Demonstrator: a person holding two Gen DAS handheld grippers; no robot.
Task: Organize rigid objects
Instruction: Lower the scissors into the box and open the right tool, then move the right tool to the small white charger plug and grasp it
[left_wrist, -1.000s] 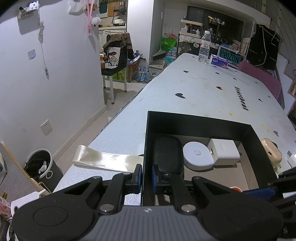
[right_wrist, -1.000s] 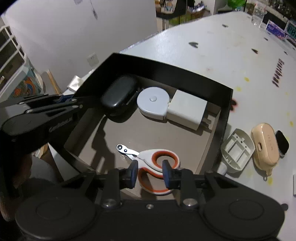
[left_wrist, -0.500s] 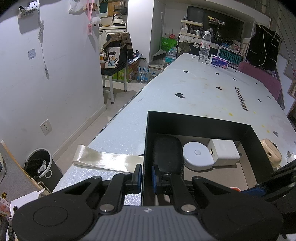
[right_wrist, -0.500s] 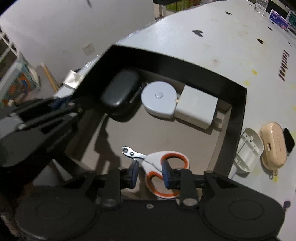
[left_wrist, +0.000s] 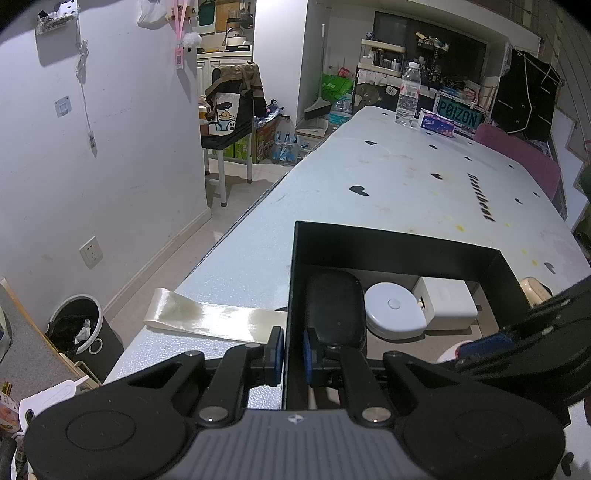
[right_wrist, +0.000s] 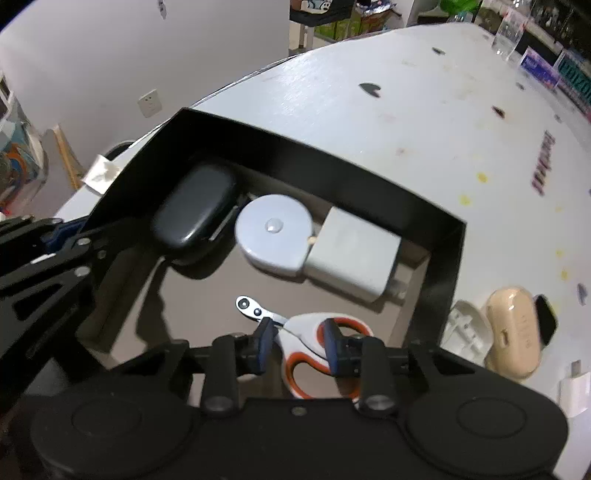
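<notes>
Orange-and-white scissors (right_wrist: 317, 343) lie flat inside black box (right_wrist: 448, 266).

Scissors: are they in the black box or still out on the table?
In. The scissors lie on the floor of the black box, inside its walls.

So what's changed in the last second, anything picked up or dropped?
Nothing taken or released. The right gripper shifted over the scissors in the black box, its jaws astride one handle. The left gripper still clamps the box's wall; the items inside haven't moved.
</notes>
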